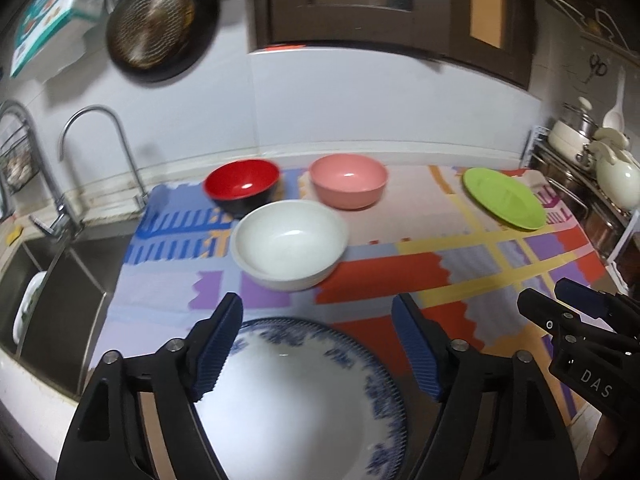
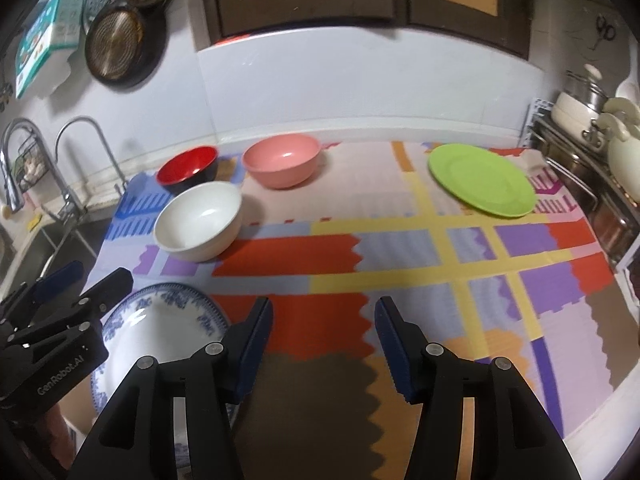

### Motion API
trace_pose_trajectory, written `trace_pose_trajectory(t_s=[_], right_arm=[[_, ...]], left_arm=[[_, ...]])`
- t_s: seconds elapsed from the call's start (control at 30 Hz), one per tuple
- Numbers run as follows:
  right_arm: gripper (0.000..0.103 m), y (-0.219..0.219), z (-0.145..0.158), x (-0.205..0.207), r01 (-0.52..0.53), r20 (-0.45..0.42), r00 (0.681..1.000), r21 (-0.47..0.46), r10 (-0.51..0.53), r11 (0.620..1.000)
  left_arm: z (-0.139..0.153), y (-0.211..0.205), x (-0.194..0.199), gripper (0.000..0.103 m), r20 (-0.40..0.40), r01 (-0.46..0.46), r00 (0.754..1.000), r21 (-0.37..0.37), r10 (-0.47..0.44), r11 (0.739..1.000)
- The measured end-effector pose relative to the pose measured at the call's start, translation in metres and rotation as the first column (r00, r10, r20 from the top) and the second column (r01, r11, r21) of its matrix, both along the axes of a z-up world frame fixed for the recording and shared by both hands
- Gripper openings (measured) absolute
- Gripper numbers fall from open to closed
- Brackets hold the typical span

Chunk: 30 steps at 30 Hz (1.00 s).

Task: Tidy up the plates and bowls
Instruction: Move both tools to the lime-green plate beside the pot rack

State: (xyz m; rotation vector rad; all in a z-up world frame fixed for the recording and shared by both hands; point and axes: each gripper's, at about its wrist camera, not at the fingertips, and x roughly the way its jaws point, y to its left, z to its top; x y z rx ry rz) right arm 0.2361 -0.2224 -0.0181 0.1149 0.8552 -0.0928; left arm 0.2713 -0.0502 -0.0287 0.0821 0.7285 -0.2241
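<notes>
A white plate with a blue pattern lies at the near left of the mat. My left gripper hangs open just above it, and its pads do not press on the rim. Further back stand a white bowl, a red bowl with a black outside and a pink bowl. A green plate lies at the far right. My right gripper is open over bare mat, with nothing between its fingers.
A patterned mat covers the counter. A steel sink with two taps lies to the left. A rack of pots stands at the right edge. A pan hangs on the wall.
</notes>
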Motion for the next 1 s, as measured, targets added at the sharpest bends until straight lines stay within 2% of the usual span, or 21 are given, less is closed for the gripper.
trace_pose_trajectory(t_s=[0.37,0.8,1.0], right_arm=[[0.054,-0.056,0.010,0.001,0.083,0.039,0.996,-0.012,-0.083,0.996],[0.054,-0.123,0.017,0.016,0.148,0.079,0.986,-0.023,-0.145,0.989],[0.054,-0.146,0.021,0.027,0.149,0.090,0.985,-0.031,-0.146,0.988]], left_arm=[[0.013,-0.063,0.016,0.087,0.048,0.073,0.996,-0.014,-0.072,0.997],[0.029,-0.128,0.035,0.090,0.109,0.110,0.988,-0.004,-0.109,0.994],[0.037,-0.158,0.049,0.090,0.109,0.130,0.986,-0.004,-0.129,0.992]])
